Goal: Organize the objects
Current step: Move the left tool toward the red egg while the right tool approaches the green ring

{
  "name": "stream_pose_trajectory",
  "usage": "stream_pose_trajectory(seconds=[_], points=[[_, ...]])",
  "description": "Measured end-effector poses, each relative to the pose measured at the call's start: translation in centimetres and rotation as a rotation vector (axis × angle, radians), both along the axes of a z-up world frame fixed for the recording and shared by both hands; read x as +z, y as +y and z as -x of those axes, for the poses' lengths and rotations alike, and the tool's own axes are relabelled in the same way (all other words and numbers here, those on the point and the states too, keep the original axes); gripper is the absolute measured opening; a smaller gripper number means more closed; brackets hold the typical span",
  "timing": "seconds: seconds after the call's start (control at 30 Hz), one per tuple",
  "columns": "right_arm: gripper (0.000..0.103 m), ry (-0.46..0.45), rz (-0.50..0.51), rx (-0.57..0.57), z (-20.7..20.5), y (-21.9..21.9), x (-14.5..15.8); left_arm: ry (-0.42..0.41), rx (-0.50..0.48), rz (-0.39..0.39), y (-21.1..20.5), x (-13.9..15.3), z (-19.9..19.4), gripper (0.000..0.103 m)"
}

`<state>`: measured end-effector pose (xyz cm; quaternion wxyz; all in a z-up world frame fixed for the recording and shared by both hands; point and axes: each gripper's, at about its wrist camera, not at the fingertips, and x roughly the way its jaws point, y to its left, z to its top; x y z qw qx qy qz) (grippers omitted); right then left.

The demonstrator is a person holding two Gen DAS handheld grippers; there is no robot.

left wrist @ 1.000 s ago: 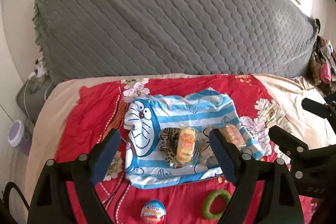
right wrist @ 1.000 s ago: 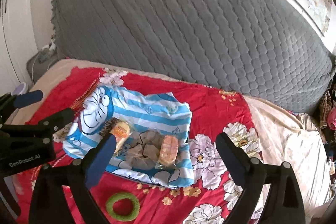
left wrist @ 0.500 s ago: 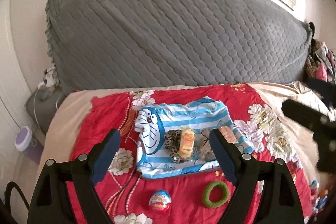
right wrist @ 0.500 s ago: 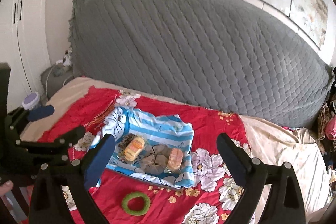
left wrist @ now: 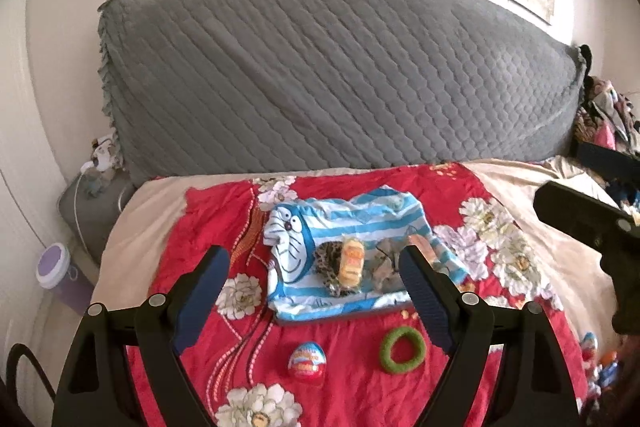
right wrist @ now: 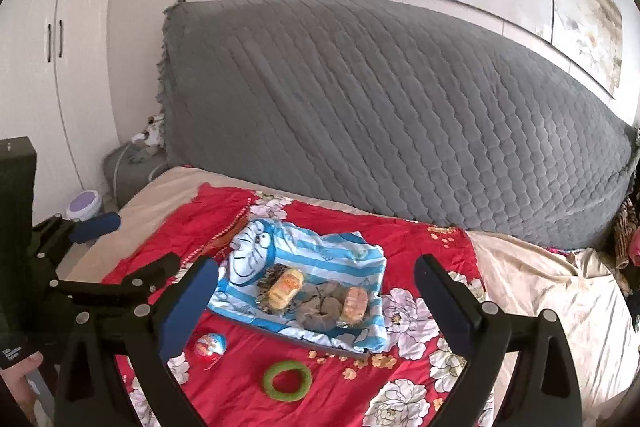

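A blue-and-white striped cartoon cloth (left wrist: 360, 219) (right wrist: 332, 255) lies on the red floral bedspread (left wrist: 200, 227). On it rest a leopard scrunchie (left wrist: 326, 259), a wrapped yellow snack (left wrist: 351, 263) (right wrist: 285, 287), a grey-brown scrunchie (right wrist: 322, 305) and a second wrapped snack (right wrist: 354, 304). In front of the cloth lie a chocolate egg (left wrist: 307, 361) (right wrist: 210, 345) and a green ring (left wrist: 402, 345) (right wrist: 287, 381). My left gripper (left wrist: 312, 259) hangs open and empty, well above and short of the cloth. My right gripper (right wrist: 316, 265) is likewise open and empty, beside the left one.
A big grey quilted headboard cover (left wrist: 340, 75) stands behind the bed. A purple-lidded jar (left wrist: 54, 267) and a grey nightstand (left wrist: 88, 203) sit at the left, with a white wardrobe (right wrist: 40, 47) beyond. Clothes (left wrist: 604, 115) pile up at the far right. A hand (right wrist: 16, 375) shows bottom left.
Both grippers have drawn back and upward from the bed, so the cloth and its items look smaller. The egg and green ring have come fully into view. The jaws stayed open.
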<state>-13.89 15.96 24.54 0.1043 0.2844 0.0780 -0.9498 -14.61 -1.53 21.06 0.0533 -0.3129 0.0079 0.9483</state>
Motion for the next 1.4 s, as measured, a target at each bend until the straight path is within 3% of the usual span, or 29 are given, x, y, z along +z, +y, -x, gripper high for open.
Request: stream_pose_trajectory(seconds=[0.4, 0.7, 0.77, 0.9, 1.4], points=[[0.101, 0.030, 0.035, 0.063, -4.3, -0.6, 1.3, 0.007, 0.033, 0.002, -0.4, -0.1, -4.0, 0.088], [0.101, 0.030, 0.043, 0.053, -5.7, -0.1, -0.9, -0.012, 0.064, -0.034, -1.2, -1.4, -4.4, 0.088], [0.101, 0.030, 0.047, 0.049, -5.9, 0.0, -1.3, -0.022, 0.055, -0.052, -1.3, -2.1, -4.4, 0.088], [0.101, 0.028, 0.043, 0.045, -6.4, 0.2, -2.7, -0.037, 0.058, -0.010, -0.9, -3.9, -4.5, 0.088], [0.101, -0.098, 0.000, 0.005, -5.7, -0.5, -8.3, -0.141, 0.055, 0.026, -0.9, -11.0, -4.4, 0.088]])
